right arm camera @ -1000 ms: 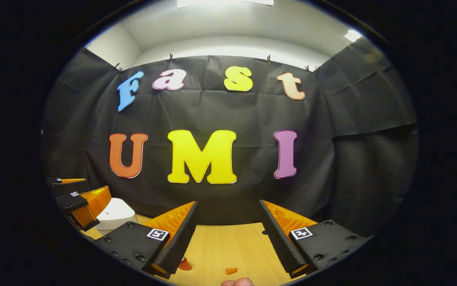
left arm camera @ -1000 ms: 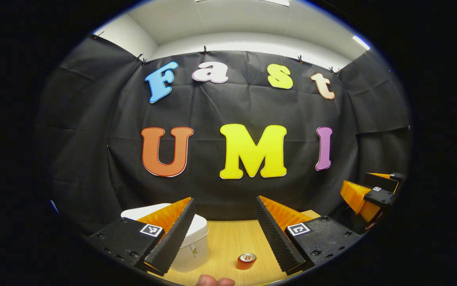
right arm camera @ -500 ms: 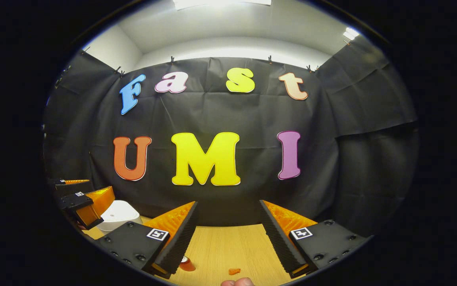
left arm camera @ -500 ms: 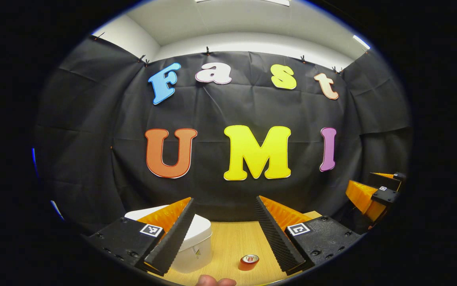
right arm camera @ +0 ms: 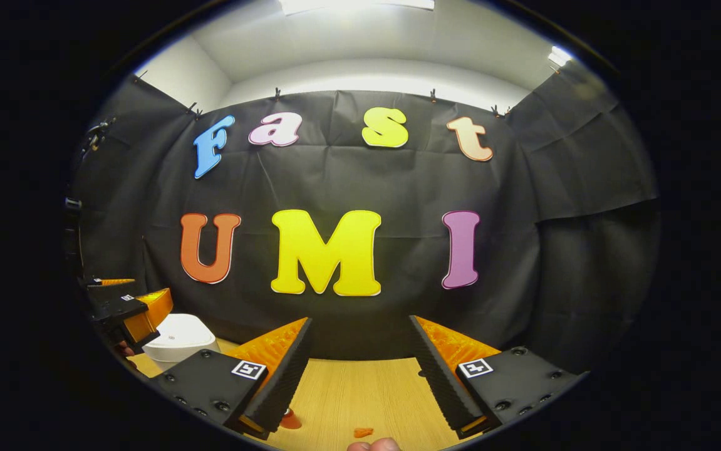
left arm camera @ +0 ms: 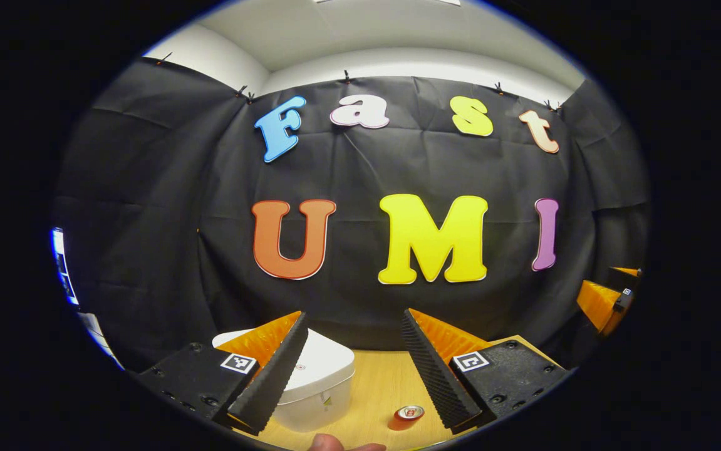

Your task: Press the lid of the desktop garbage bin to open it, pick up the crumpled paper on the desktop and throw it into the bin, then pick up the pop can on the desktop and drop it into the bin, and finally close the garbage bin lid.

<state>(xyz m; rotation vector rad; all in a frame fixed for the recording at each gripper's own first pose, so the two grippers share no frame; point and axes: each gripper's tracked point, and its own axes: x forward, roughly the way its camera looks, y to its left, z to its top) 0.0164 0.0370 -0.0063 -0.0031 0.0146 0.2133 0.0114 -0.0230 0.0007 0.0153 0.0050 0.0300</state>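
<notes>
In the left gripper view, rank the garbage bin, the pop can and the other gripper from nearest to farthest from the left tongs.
1. Garbage bin: lid down, right behind the left-hand finger of the left tongs.
2. Pop can: upright on the desktop, low in the gap, by the right-hand finger. Close to call against the bin.
3. Right gripper: far right, plainly farthest.

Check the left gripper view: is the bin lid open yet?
No, the white bin has its lid down flat.
</notes>
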